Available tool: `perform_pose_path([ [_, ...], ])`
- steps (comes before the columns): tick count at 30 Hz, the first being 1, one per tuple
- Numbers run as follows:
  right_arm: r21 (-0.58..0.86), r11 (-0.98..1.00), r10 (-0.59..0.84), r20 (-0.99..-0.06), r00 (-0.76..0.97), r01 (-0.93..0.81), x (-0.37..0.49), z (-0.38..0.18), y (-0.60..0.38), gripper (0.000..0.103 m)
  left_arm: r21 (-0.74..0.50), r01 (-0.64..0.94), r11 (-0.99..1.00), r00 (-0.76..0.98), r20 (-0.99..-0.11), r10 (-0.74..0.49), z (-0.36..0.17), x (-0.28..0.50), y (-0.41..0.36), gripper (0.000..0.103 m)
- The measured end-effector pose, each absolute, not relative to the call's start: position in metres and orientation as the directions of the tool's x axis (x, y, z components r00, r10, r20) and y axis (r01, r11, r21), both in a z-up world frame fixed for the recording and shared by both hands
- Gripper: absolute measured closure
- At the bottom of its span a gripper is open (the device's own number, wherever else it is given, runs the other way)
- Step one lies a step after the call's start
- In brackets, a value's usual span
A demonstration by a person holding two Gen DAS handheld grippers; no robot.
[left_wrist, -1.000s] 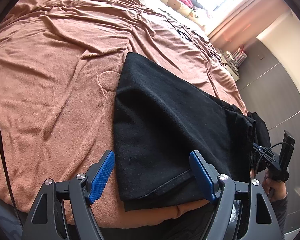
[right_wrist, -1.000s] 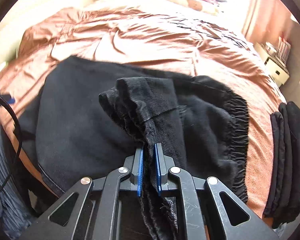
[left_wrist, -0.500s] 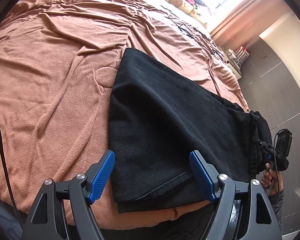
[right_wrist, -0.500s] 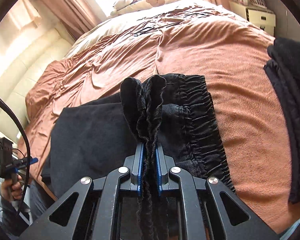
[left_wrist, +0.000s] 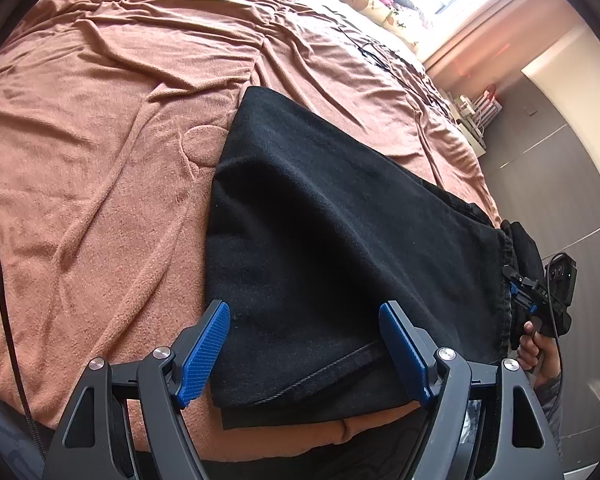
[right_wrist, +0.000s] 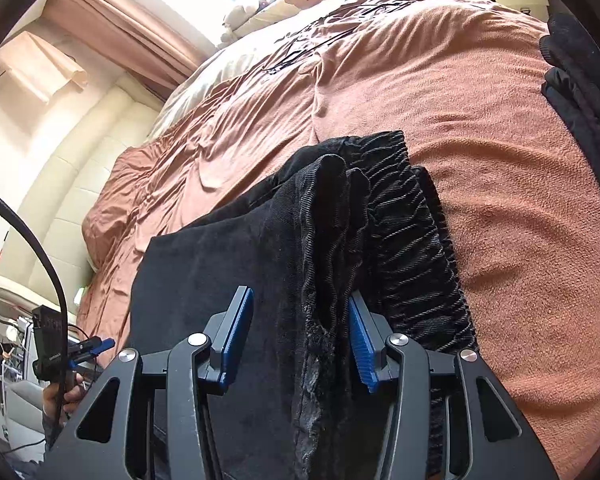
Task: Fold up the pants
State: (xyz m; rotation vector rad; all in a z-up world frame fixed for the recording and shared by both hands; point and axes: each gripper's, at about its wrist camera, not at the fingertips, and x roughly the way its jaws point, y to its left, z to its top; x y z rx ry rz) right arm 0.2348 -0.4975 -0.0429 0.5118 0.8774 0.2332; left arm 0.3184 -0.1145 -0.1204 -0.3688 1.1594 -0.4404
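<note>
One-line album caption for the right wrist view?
Right gripper opening around bunched black pants on rust-brown bedspread.

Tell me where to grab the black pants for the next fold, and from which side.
Probably the hem end of the black pants, the near edge at the bed's front, where the left gripper hangs open over it. Come from the bed's front edge: the layered hem lies flat there with its corner free. The right gripper is opening, the bunched waistband ridge between its pads.
</note>
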Motion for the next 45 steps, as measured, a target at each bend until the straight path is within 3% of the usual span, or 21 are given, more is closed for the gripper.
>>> perform_pose_path([
  [1,0.503,0.864,0.382,-0.685,0.62,0.023,0.237,-0.043,-0.498,0.072,-0.494,0.139,0.858,0.333,-0.793,-0.51,-0.121,0.318,-0.114,0.024],
  [2,0.476,0.879,0.354,-0.702,0.618,0.037,0.237,-0.041,-0.497,0.095,-0.494,0.136,0.859,0.333,-0.794,-0.509,-0.121,0.319,-0.114,0.024],
  [13,0.313,0.949,0.196,-0.695,0.692,0.046,0.237,0.016,-0.477,0.098,-0.472,0.125,0.873,0.32,-0.813,-0.486,-0.128,0.318,-0.113,0.024],
  [21,0.23,0.966,0.101,-0.755,0.648,0.117,0.267,0.028,-0.48,0.098,-0.472,0.119,0.873,0.319,-0.815,-0.484,-0.129,0.317,-0.112,0.024],
  [24,0.193,0.971,0.065,-0.781,0.621,0.141,0.277,0.022,-0.476,0.098,-0.474,0.121,0.872,0.318,-0.814,-0.486,-0.129,0.317,-0.112,0.024],
  [30,0.236,0.957,0.076,-0.769,0.634,0.172,0.262,0.032,-0.471,0.086,-0.481,0.127,0.867,0.323,-0.806,-0.495,-0.126,0.313,-0.11,0.024],
  [35,0.261,0.947,0.071,-0.735,0.674,0.186,0.218,0.041,-0.477,0.06,-0.489,0.128,0.863,0.33,-0.8,-0.502,-0.123,0.306,-0.108,0.024],
  [45,0.383,0.894,0.127,-0.714,0.689,0.233,0.151,0.018,-0.485,0.056,-0.47,0.151,0.87,0.344,-0.8,-0.492,-0.117,0.288,-0.107,0.024],
])
